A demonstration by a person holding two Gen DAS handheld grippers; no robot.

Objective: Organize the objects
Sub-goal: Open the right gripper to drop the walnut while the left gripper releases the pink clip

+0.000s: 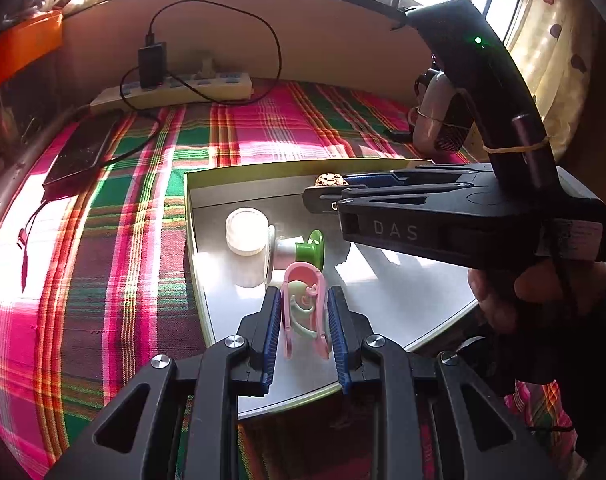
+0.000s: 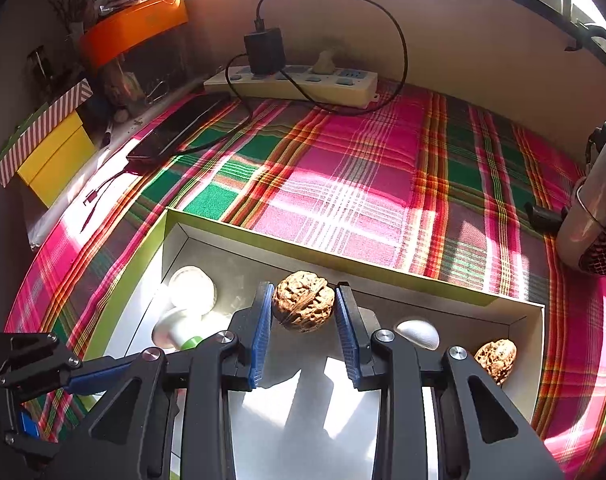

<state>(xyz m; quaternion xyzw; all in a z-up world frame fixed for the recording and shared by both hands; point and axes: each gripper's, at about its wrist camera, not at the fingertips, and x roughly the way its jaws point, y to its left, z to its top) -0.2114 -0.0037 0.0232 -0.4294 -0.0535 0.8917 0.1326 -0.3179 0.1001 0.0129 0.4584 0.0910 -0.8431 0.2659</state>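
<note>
Two grippers work over one shallow box (image 2: 383, 276) with a white floor and yellow-green walls, which lies on a plaid cloth (image 2: 343, 168) of pink, green and red. Nearest in the left wrist view, the left gripper (image 1: 305, 304) has its blue-padded fingers (image 1: 273, 320) closed to a narrow gap on a pink clip (image 1: 303, 308) with a pale green inner part; the pads press its two sides and it stands upright between them, above the box floor. Just beyond the clip lie a green-and-white spool-like piece (image 1: 303, 246) and a white round-lidded jar (image 1: 247, 236), touching each other near the box's left wall.

In the right wrist view, the right gripper (image 2: 303, 304) holds a walnut (image 2: 303, 300) between its blue pads (image 2: 261, 320), the fingers only as far apart as the nut is wide, near the box's far wall. To its right on the box floor are a white shell-like object (image 2: 419, 334) and a second walnut (image 2: 497, 360) in the far right corner, apart from each other.

Farther off on the cloth, a dark phone (image 2: 175, 132) lies at the left, and a white power strip (image 2: 291, 84) with a black charger (image 2: 265, 56) plugged in sits along the back wall. An orange box (image 2: 135, 32) stands at the far left.
</note>
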